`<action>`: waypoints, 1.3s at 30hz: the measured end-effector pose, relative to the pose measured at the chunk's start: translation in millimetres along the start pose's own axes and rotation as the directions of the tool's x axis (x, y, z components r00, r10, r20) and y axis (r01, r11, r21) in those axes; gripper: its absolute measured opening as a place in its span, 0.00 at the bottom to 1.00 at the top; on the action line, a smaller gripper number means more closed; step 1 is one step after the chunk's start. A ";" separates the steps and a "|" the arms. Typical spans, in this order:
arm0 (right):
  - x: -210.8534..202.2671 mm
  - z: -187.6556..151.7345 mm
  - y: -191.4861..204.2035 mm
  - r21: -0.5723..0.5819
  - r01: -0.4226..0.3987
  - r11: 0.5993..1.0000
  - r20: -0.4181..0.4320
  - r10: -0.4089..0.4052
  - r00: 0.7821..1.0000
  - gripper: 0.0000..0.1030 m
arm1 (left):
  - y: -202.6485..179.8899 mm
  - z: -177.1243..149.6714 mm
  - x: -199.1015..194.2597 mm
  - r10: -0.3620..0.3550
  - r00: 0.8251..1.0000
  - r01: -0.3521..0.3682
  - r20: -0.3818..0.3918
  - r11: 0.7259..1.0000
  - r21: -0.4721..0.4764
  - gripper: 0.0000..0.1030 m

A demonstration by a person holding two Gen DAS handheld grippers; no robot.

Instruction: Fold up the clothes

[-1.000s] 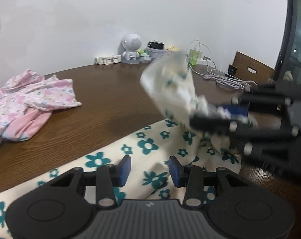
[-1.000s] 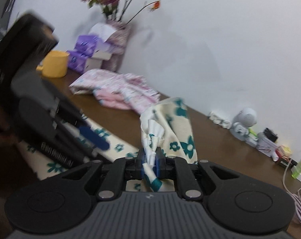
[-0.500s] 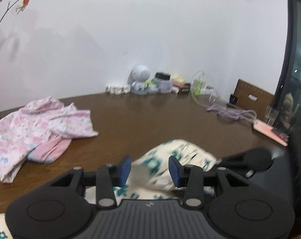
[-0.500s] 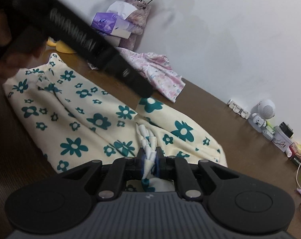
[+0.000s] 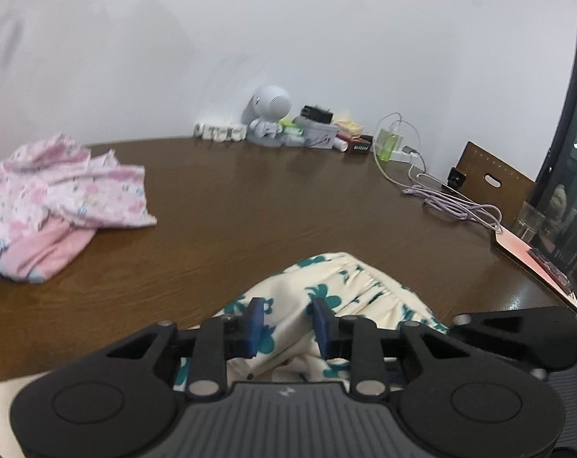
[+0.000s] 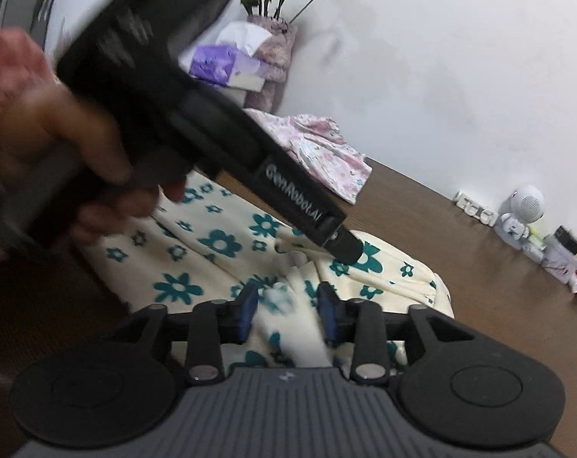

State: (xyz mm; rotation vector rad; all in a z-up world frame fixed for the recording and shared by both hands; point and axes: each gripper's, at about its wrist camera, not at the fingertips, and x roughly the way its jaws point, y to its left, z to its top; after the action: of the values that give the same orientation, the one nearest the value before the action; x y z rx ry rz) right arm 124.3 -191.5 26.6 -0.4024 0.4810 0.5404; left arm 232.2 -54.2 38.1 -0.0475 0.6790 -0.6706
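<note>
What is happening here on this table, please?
A person is folding a cream garment with teal flowers on a brown table using two handheld grippers. The right gripper is opening and letting go of a fold. The left gripper is closing over the cloth. A pink garment waits aside.

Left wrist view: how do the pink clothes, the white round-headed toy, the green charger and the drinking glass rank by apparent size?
1. pink clothes
2. white round-headed toy
3. drinking glass and green charger look alike; the glass sits nearer, so I won't rank them.
</note>
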 end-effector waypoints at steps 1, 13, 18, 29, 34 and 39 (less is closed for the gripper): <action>-4.2 -1.0 -1.0 0.012 -0.013 1.000 0.009 0.013 1.000 0.39 | 2.1 -0.3 1.3 0.000 1.000 0.000 -0.003 1.000 -0.006 0.26; -53.9 -26.3 -31.7 0.121 -0.057 0.991 0.055 0.051 0.997 0.43 | 5.9 -6.3 5.6 -0.007 1.000 0.007 -0.024 1.000 -0.010 0.26; -61.7 -36.1 -32.6 0.083 -0.051 0.995 0.036 0.048 0.998 0.41 | -5.3 -0.2 -15.2 -0.024 0.999 0.024 0.024 0.999 0.031 0.27; -32.4 -32.6 -19.7 0.011 -0.097 0.995 0.016 0.097 0.995 0.09 | -65.7 -18.7 -38.4 -0.195 0.979 0.205 -0.062 0.917 0.343 0.38; -32.7 -35.5 -20.0 -0.004 -0.098 0.995 0.014 0.098 0.995 0.09 | -60.4 -27.1 -23.8 -0.159 0.980 0.192 -0.123 0.920 0.342 0.17; -43.7 -41.3 -26.4 -0.008 -0.087 0.996 0.027 0.087 0.996 0.24 | -50.2 -31.0 -18.9 -0.121 0.985 0.154 -0.123 0.937 0.314 0.06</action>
State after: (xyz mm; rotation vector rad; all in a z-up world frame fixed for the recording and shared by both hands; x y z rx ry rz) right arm 93.0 -249.1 22.3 -0.3811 0.4717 0.6316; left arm 174.8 -77.5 37.1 0.2454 0.6604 -0.9178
